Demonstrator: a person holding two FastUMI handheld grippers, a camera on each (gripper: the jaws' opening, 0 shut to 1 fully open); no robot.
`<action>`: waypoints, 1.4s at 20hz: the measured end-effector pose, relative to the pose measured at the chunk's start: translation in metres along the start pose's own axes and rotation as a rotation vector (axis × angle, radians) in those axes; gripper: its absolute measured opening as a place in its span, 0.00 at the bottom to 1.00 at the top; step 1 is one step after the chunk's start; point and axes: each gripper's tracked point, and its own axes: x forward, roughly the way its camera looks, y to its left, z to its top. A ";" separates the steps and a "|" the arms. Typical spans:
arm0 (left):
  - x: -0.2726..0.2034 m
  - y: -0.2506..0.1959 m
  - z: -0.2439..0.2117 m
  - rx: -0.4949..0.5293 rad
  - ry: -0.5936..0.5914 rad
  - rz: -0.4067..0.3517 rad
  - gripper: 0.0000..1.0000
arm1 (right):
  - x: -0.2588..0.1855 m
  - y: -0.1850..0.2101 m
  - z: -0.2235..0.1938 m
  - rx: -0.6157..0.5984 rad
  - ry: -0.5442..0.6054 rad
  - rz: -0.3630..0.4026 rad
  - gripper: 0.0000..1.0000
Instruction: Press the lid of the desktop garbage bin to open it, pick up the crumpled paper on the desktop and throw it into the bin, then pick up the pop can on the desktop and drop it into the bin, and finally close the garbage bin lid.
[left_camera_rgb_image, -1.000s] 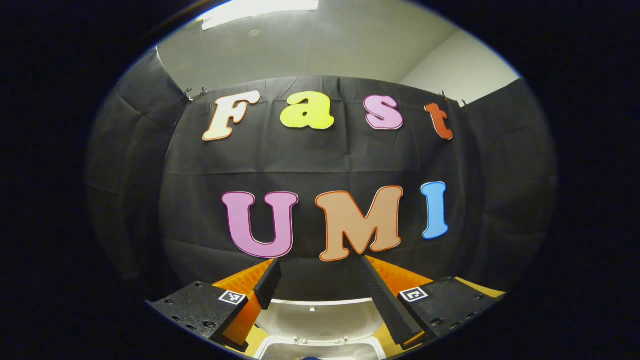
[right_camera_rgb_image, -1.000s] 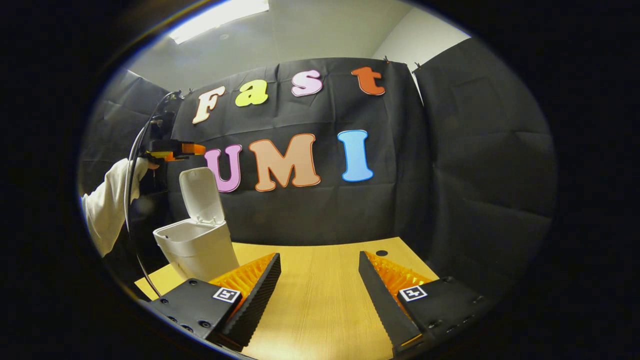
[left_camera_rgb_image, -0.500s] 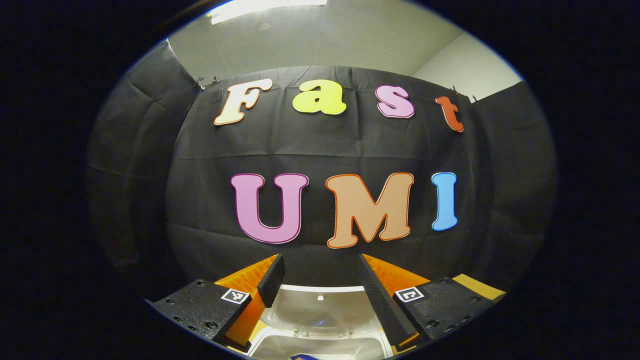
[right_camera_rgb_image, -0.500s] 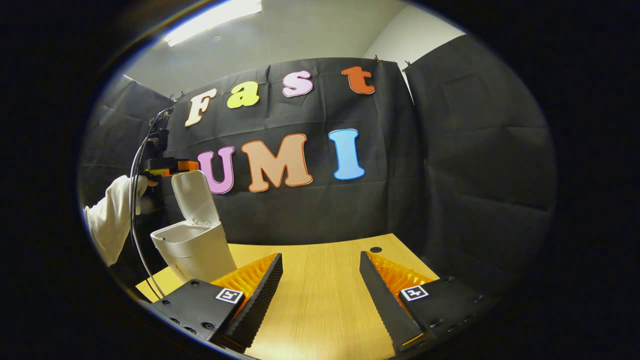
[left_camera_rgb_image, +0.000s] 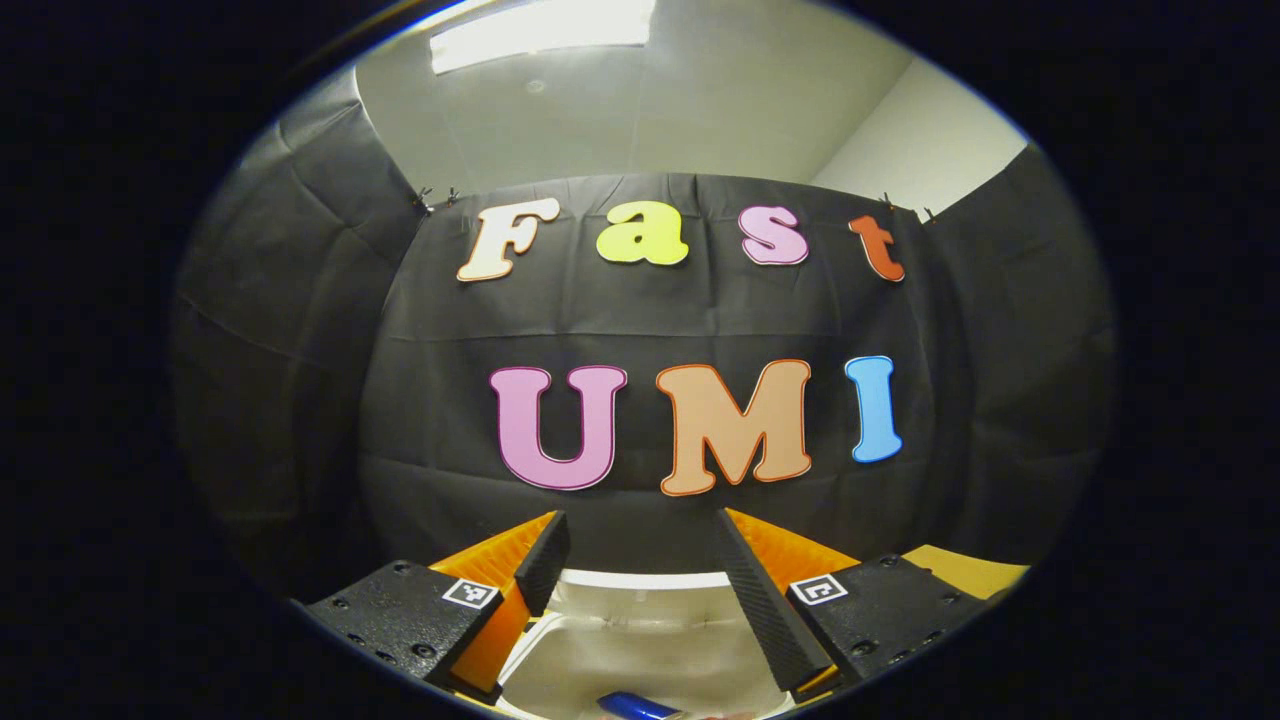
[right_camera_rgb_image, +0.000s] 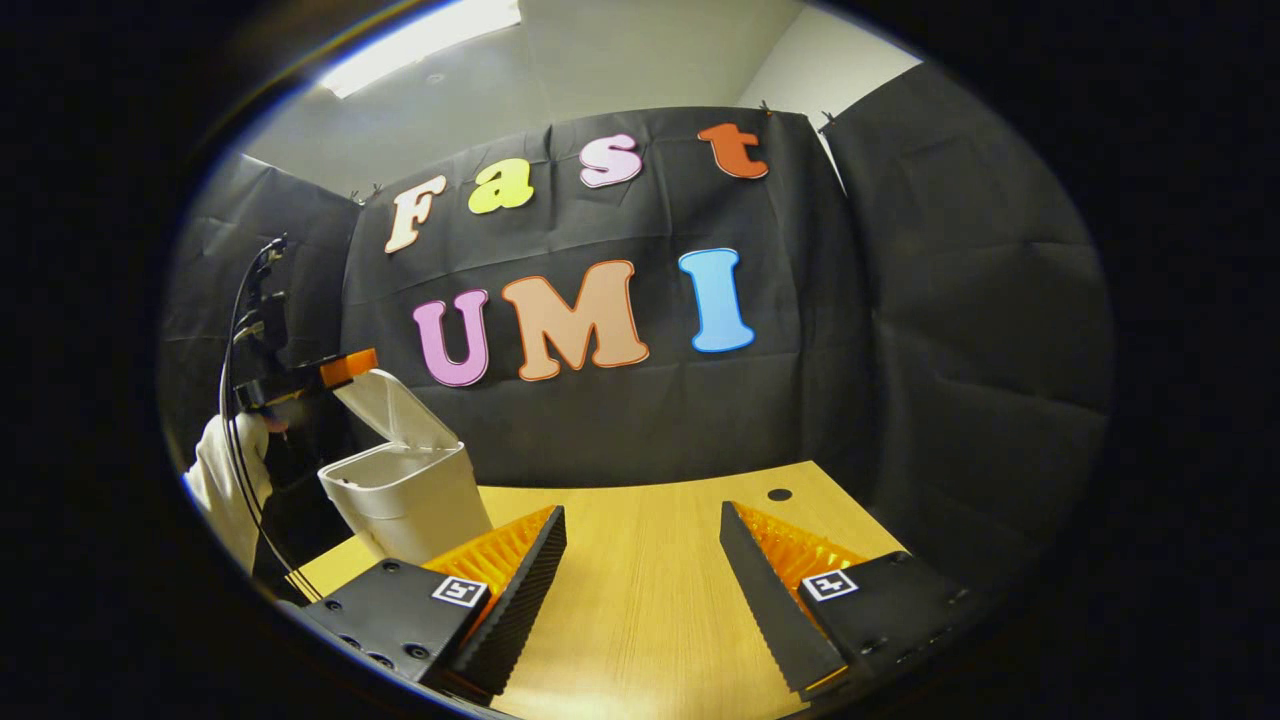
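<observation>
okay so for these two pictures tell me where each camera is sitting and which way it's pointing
Left gripper view: rides the left hand-held gripper, above the open bin, facing the booth wall; its own two spread fingers flank the lid, a blue can below.
Right gripper view: rides the right hand-held gripper, low over the table, facing the wall; its own spread fingers show, plus the left hand-held gripper and a sleeve far left.
Shared: the bin, its lid, the wall.

White sleeve (right_camera_rgb_image: 222, 478), black cables (right_camera_rgb_image: 238, 330)
</observation>
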 end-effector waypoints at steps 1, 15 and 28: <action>-0.010 0.001 -0.005 -0.005 -0.016 0.003 0.93 | -0.001 0.003 -0.003 -0.006 0.002 0.008 0.98; -0.075 0.004 -0.100 0.018 0.018 0.037 0.94 | 0.001 0.020 -0.015 -0.017 0.034 0.026 0.98; -0.078 0.004 -0.110 -0.003 -0.013 -0.003 0.93 | -0.013 0.037 -0.029 -0.018 0.045 0.020 0.98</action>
